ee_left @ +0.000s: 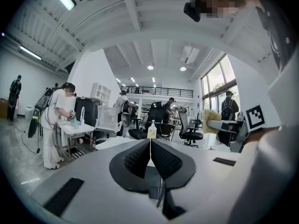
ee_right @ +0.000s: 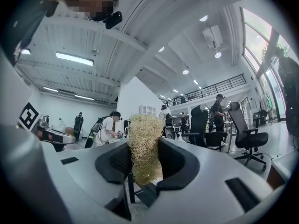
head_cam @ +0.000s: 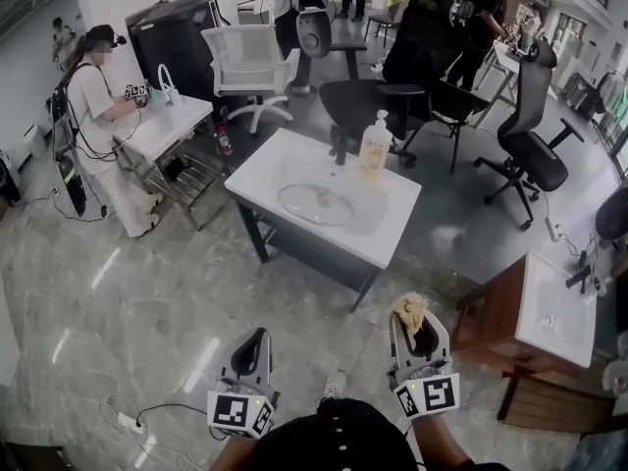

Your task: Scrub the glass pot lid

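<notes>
Round clear glass pot lid [head_cam: 316, 204] lay flat mid-top on the white rectangular table [head_cam: 280, 160], well inside its edges. Open grey marble floor [head_cam: 147, 302] separated the table from both grippers. The left gripper [head_cam: 257, 337] had its jaws pressed together; the right gripper [head_cam: 413, 324] pinched a tan fibrous scrubber [ee_right: 142, 146].

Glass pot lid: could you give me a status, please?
Left tongs shut, empty. Right tongs shut on fibre scrubber. Lid on white table, untouched. Soap bottle beside it.
</notes>
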A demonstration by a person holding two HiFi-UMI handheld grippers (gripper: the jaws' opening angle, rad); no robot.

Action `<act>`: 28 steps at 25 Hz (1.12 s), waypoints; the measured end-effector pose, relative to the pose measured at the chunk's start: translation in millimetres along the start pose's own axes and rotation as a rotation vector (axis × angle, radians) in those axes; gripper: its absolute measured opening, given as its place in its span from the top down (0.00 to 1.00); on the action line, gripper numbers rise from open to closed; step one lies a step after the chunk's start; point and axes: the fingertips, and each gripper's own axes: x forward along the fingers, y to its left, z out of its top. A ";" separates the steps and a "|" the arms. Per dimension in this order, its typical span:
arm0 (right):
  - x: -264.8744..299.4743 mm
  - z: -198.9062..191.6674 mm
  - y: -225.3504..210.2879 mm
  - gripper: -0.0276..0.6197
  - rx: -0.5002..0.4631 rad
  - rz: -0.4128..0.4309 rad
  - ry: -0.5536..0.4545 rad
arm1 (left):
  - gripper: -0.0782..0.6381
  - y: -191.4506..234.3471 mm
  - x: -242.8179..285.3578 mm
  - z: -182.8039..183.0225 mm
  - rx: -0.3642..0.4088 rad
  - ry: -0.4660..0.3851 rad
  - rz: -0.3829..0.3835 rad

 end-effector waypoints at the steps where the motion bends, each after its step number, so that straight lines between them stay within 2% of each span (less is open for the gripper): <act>1: 6.4 -1.1 -6.2 0.73 0.002 0.002 -0.002 | 0.85 -0.2 8.8 1.2 0.003 0.001 0.003; 9: 45.8 -5.2 -43.1 0.73 -0.005 0.038 -0.005 | 0.85 -4.8 60.7 12.5 0.002 -0.014 0.040; 19: 78.0 -20.7 -57.5 0.73 0.015 0.053 0.030 | 0.85 9.9 79.1 5.9 -0.017 0.027 0.089; 28: 130.9 -24.5 -61.0 0.73 0.000 0.041 0.027 | 0.85 44.1 126.9 9.5 -0.020 0.027 0.059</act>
